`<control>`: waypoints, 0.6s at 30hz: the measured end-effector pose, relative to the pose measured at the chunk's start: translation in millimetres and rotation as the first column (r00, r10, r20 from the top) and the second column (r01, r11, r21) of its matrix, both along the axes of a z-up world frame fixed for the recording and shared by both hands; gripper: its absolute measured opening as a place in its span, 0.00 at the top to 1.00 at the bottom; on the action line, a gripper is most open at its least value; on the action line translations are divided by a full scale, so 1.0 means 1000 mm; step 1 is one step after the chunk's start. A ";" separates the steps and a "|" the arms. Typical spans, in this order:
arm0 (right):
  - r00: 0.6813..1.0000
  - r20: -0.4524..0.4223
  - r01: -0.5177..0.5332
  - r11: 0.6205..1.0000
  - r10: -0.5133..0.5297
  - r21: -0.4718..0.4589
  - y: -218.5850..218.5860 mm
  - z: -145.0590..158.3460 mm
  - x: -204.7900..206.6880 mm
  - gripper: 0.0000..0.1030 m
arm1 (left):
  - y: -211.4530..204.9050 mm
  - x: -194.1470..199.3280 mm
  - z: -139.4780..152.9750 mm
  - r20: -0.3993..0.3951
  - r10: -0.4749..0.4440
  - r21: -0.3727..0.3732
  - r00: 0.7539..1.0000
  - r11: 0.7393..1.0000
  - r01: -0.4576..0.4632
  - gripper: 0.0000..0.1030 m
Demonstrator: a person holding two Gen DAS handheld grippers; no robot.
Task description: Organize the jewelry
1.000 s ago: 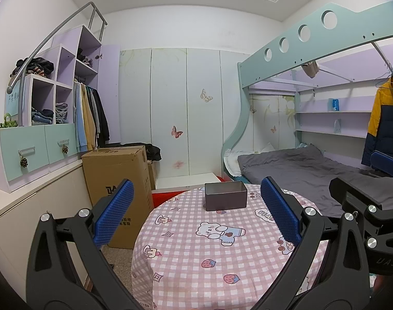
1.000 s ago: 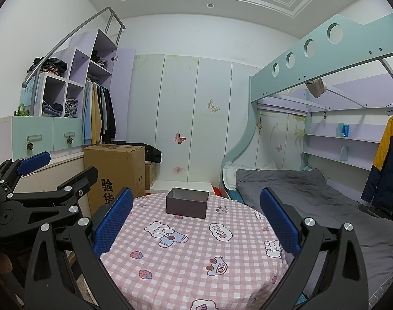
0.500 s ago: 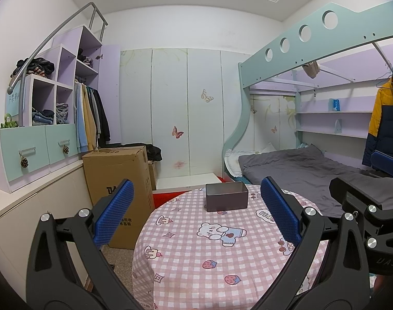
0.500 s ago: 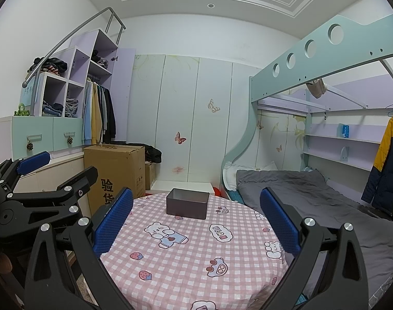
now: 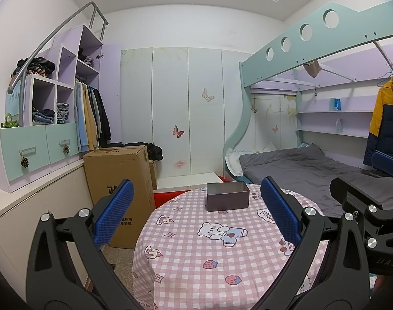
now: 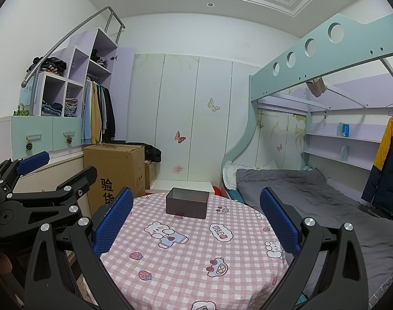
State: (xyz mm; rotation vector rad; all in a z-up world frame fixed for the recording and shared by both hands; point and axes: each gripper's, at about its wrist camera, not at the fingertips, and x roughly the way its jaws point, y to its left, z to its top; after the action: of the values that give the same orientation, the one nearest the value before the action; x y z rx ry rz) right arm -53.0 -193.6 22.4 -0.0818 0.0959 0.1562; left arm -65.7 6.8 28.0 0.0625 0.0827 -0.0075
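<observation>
Both held above round pink-checked cartoon tablecloth table [image 5: 222,258]: left gripper [image 5: 196,214] and right gripper [image 6: 196,219] spread wide, gripping nothing. Open grey rectangular metal box [image 6: 187,203] at 12 o'clock, unobstructed. Brown cardboard carton [image 5: 119,180] at 10 o'clock.

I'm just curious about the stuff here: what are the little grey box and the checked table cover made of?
The grey box looks like thin metal, perhaps tin: matte outside, a paler sheen on its inner walls, sharp thin rims. It could be coated card.

The table cover looks like soft woven cloth: printed pink-and-white checks with cartoon figures, draping over the table's edge.
</observation>
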 end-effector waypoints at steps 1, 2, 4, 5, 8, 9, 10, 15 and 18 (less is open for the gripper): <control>1.000 0.000 0.001 1.000 -0.001 -0.001 0.000 -0.001 0.002 0.08 | 0.001 0.000 -0.001 -0.001 -0.001 0.000 1.000 1.000 0.001 0.06; 1.000 0.000 0.002 1.000 -0.002 -0.001 -0.001 -0.002 0.001 0.08 | 0.001 0.000 -0.001 -0.001 -0.001 -0.001 1.000 1.000 0.001 0.06; 1.000 -0.001 -0.001 1.000 0.001 0.001 -0.001 -0.001 0.002 0.08 | 0.000 0.000 0.000 0.001 0.000 0.000 1.000 1.000 0.000 0.06; 1.000 -0.001 -0.001 1.000 0.001 0.001 -0.001 -0.001 0.002 0.08 | 0.000 0.000 0.000 0.000 0.000 0.000 1.000 1.000 0.000 0.06; 1.000 -0.001 -0.001 1.000 0.001 0.000 -0.002 -0.001 0.002 0.08 | 0.001 0.000 0.000 0.000 -0.001 0.000 1.000 1.000 0.001 0.06; 1.000 -0.001 -0.001 1.000 0.001 0.000 -0.001 -0.001 0.002 0.08 | 0.000 0.000 0.001 -0.001 0.000 0.000 1.000 1.000 0.000 0.06; 1.000 -0.001 -0.001 1.000 0.001 0.000 -0.001 -0.001 0.002 0.08 | 0.000 0.000 0.000 -0.002 0.000 0.000 1.000 1.000 0.000 0.06; 1.000 -0.005 0.000 1.000 0.000 0.000 -0.002 -0.002 0.004 0.08 | 0.003 -0.002 -0.002 -0.002 0.001 0.000 1.000 1.000 -0.001 0.06; 1.000 -0.003 0.000 1.000 0.000 -0.001 -0.002 -0.001 0.005 0.08 | 0.003 -0.002 -0.002 -0.002 0.000 0.000 1.000 1.000 0.000 0.06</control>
State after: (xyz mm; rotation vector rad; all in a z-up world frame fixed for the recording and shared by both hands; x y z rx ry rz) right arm -48.5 -195.3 21.6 -0.0829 0.0994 0.1561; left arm -67.4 10.2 25.8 0.0621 0.0851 -0.0074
